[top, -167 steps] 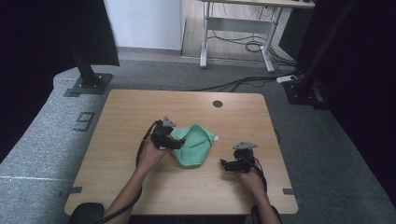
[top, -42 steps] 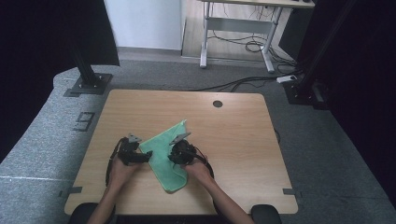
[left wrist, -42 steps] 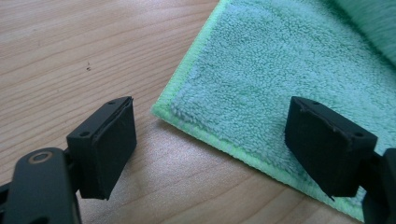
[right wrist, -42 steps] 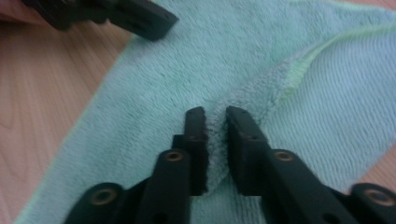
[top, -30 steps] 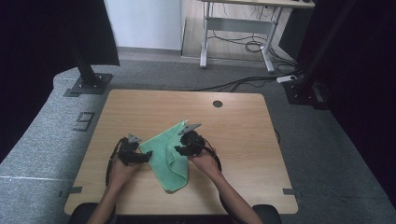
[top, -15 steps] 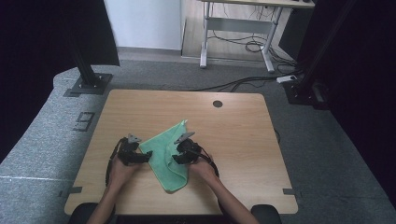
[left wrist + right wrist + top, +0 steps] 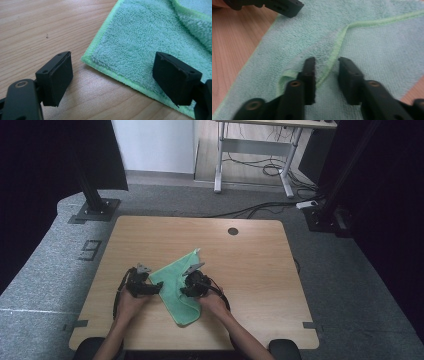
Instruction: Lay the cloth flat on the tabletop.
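A green terry cloth (image 7: 176,292) lies partly folded on the wooden table (image 7: 250,270), one corner pointing to the far side. My left gripper (image 7: 152,288) rests at its left edge, and in the left gripper view it (image 7: 116,75) stands wide open with the cloth's corner (image 7: 140,50) flat on the table between its jaws. My right gripper (image 7: 189,287) is low over the cloth's middle. Its jaws (image 7: 327,65) have just been closing and a narrow gap remains, with a raised fold of the hem (image 7: 334,55) running between the pads. The pads do not press on it.
A round cable hole (image 7: 233,231) sits near the table's far edge. Bare wood stretches to the right and far side of the cloth. A desk frame (image 7: 255,155) and black stands (image 7: 95,205) are on the floor beyond.
My right gripper has come down and toward me onto the cloth's middle, its jaws narrowing around a fold. The left gripper has kept still at the cloth's left corner.
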A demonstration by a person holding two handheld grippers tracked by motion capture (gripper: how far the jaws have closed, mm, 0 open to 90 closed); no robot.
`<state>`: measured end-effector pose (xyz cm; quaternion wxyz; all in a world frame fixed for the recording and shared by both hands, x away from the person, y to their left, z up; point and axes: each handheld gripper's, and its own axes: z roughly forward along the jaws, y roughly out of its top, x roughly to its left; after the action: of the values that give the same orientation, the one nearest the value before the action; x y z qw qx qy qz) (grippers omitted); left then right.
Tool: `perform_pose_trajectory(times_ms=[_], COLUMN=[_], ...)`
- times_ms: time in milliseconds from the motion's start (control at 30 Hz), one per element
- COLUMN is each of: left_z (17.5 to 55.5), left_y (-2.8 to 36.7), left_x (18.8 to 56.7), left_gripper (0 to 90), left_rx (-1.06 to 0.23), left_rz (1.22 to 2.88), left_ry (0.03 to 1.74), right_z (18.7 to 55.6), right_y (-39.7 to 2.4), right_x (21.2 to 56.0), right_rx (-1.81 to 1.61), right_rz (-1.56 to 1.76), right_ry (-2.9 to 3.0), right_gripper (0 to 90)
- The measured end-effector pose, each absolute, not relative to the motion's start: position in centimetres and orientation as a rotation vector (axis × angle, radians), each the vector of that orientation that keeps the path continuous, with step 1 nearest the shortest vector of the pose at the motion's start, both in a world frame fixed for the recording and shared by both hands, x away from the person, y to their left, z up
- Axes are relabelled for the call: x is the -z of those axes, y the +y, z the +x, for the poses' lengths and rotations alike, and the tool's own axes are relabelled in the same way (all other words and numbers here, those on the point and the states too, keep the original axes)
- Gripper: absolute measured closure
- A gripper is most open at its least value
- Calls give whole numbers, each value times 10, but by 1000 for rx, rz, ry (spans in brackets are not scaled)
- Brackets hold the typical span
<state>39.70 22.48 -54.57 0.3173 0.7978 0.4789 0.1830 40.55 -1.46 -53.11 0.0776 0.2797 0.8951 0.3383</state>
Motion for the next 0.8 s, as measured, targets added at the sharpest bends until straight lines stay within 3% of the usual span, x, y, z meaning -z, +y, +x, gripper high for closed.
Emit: perform_pose_trajectory(times_ms=[33,133,433,800], left_z=[397,397,397,396], left_y=[225,225,225,225], left_x=[546,546,546,546], left_gripper=[168,168,168,168], left_rx=[-482,-482,-484,-487], left_rz=[2101,2100,2099,2095], left_ry=[1261,1261,1262,1263], right_z=[405,401,400,399], right_y=[-14,-12,-31,-98], right_x=[532,530,509,502], right_rx=[-1030,-1018,-1007,-970], right_rz=[842,816,812,941], right_ry=[2686,2700,2639,2554], right_gripper=[763,859,871,871])
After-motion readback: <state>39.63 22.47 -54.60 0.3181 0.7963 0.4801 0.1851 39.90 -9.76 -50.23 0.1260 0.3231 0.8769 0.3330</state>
